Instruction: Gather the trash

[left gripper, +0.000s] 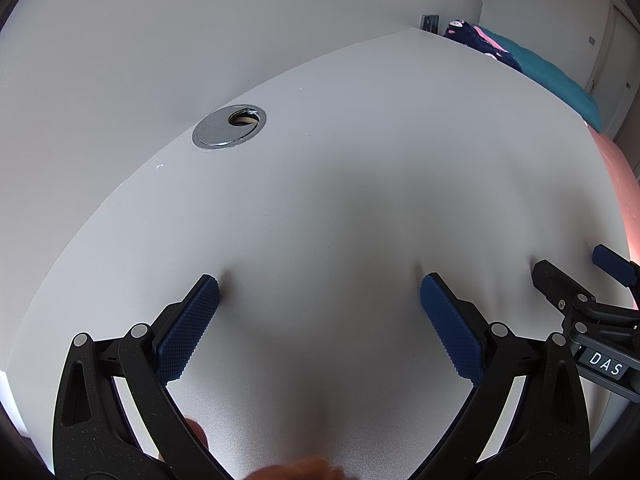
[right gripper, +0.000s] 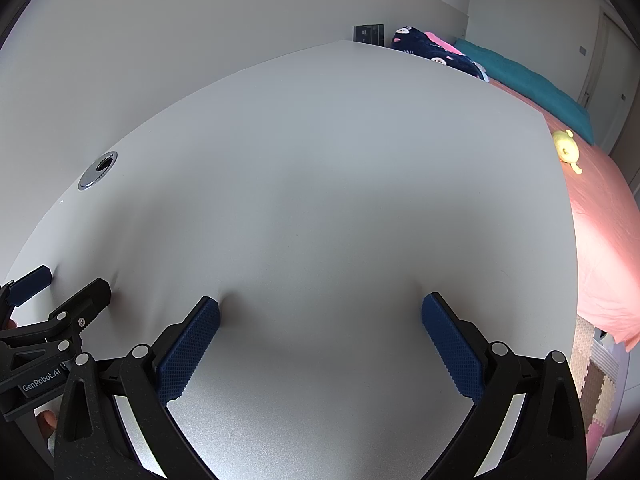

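Note:
Both views look down on a bare white desk (left gripper: 360,140) (right gripper: 320,140). No trash shows in either view. My left gripper (left gripper: 319,280) hovers low over the near part of the desk, open, with nothing between its blue ribbed pads (left gripper: 188,332). My right gripper (right gripper: 320,300) is beside it to the right, also open and holding nothing. Each gripper appears at the edge of the other's view: the right gripper (left gripper: 570,260) at the far right, the left gripper (right gripper: 72,278) at the far left.
A chrome cable grommet (left gripper: 229,126) (right gripper: 98,170) sits in the desk near the wall. Past the desk's right edge lies a bed with a pink sheet (right gripper: 600,220), a teal blanket (right gripper: 520,76), a navy pillow (right gripper: 432,52) and a yellow toy (right gripper: 566,150). Foam floor mats (right gripper: 596,380) lie below.

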`<state>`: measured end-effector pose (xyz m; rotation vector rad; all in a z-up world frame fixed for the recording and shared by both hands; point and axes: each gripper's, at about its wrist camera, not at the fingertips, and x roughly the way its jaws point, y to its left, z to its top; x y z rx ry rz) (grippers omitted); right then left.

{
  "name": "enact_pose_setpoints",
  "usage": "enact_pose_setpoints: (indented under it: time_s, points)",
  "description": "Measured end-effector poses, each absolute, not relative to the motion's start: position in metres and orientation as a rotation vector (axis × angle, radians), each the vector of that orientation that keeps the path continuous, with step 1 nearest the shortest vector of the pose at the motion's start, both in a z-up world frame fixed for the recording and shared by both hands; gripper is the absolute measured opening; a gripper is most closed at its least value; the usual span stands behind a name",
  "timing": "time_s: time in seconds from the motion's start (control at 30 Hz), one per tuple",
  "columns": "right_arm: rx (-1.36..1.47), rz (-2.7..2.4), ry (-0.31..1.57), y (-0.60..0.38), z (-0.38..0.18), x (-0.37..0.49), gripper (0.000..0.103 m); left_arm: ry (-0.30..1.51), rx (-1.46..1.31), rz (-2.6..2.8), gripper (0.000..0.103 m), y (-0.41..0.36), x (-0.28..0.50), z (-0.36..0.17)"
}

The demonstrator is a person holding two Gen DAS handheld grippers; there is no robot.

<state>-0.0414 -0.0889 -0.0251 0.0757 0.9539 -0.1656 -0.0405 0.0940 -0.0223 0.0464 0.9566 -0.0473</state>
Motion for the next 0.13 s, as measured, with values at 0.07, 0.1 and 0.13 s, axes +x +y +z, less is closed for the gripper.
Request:
enact_pose_setpoints:
  time_s: [0.07, 0.1, 0.13]
  points:
    - [0.076, -0.166, 0.954, -0.0891, -0.0251, -0.0411, 0.101, 0.957, 0.046, -0.047, 0.097, 0.0924, -0.0405, -0.0227]
    - [0.076, -0.166, 0.954, -0.0892, -0.0250, -0.0410, 0.101, 0.956, 0.047, -0.047, 0.097, 0.0926, -0.0407, -0.0227]
    - [0.076, -0.166, 0.954, -0.0892, -0.0250, -0.0410, 0.101, 0.956, 0.046, -0.047, 0.097, 0.0925, -0.0407, -0.0227]
